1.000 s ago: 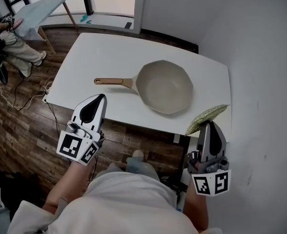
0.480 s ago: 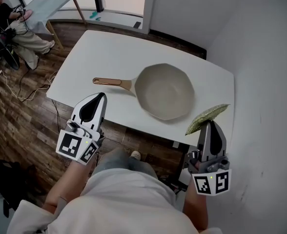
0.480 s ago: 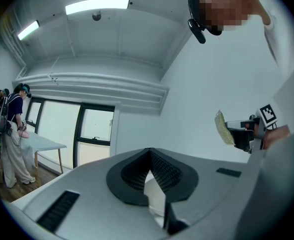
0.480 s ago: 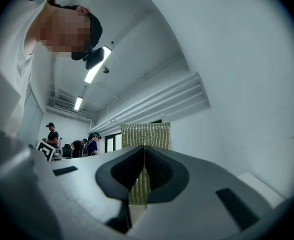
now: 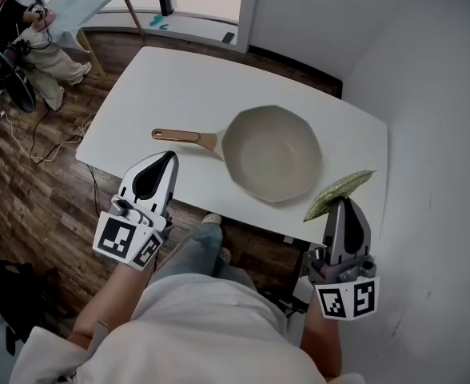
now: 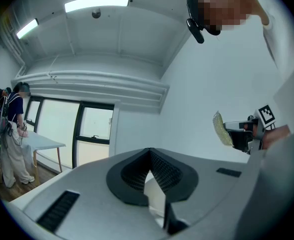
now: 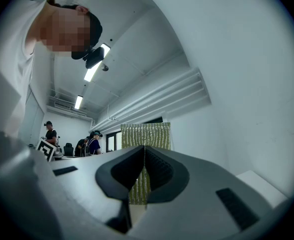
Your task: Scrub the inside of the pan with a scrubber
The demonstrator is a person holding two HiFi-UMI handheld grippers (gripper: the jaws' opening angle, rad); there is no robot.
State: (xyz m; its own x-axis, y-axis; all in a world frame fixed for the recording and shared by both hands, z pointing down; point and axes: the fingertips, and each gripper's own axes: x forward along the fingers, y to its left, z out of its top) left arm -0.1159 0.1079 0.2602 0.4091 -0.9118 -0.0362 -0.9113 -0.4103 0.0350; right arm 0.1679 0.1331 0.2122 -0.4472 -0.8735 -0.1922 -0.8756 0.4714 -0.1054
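A cream pan [image 5: 272,153] with a wooden handle [image 5: 180,136] lies on the white table [image 5: 179,86], its inside bare. My right gripper [image 5: 343,205] is shut on a flat green-yellow scrubber [image 5: 338,193], held in the air off the table's near right corner. In the right gripper view the scrubber [image 7: 144,144] stands upright, pinched between the jaws of the right gripper [image 7: 145,149]. My left gripper [image 5: 168,158] is shut with nothing in it, over the table's near edge, short of the pan handle. In the left gripper view the left gripper [image 6: 149,151] points level at a wall, with the scrubber [image 6: 221,129] at the right.
A white wall [image 5: 435,94] runs along the table's right side. Wooden floor [image 5: 35,190] with cables lies to the left. A person [image 5: 23,30] sits at another table [image 5: 87,2] at the far left. My own leg and shoe [image 5: 207,234] show under the near edge.
The table and pan have shifted a little in the head view as I stepped; my leg now shows under the table's near edge. Both grippers keep their grip and pose.
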